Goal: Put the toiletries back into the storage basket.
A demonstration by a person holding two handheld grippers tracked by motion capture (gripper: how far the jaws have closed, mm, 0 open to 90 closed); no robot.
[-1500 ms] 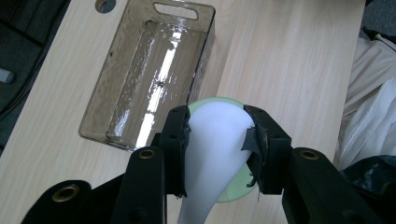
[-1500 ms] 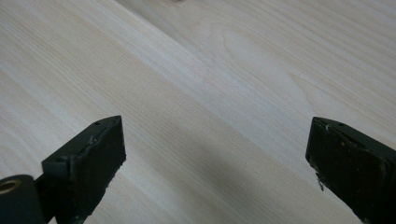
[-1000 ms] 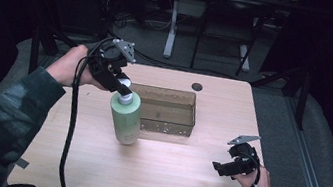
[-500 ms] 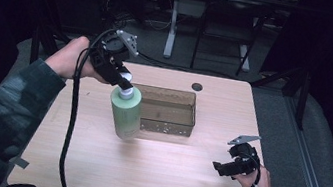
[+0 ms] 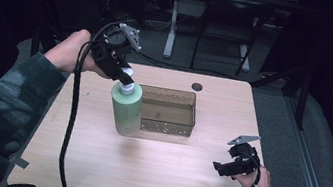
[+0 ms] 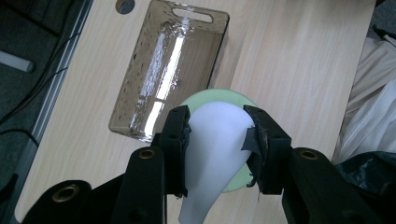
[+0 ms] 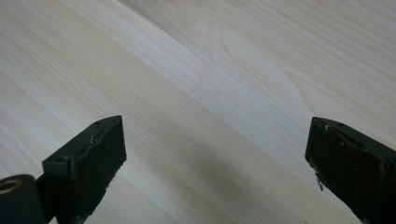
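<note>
1. Your left gripper is clamped on the white pump cap of the pale green bottle. In the left gripper view both black jaws press against the sides of that cap, with the green shoulder of the bottle peeking out underneath.

2. The bottle stands upright on the wooden table, left of the middle, and its right side sits just beside the left end of the clear brownish bin. I can't tell whether the two actually touch.

3. The bin lies flat on the table, long side running left to right, with a slot handle cut into its far short wall in the left gripper view. Nothing obvious is inside it.

4. Your right gripper is over at the right front part of the table, well apart from the bottle and bin. Its jaws are spread wide with nothing between them; the right gripper view looks down on bare wood grain in the gap.

5. There's a small round cable hole in the tabletop behind the bin, near the far edge.
</note>
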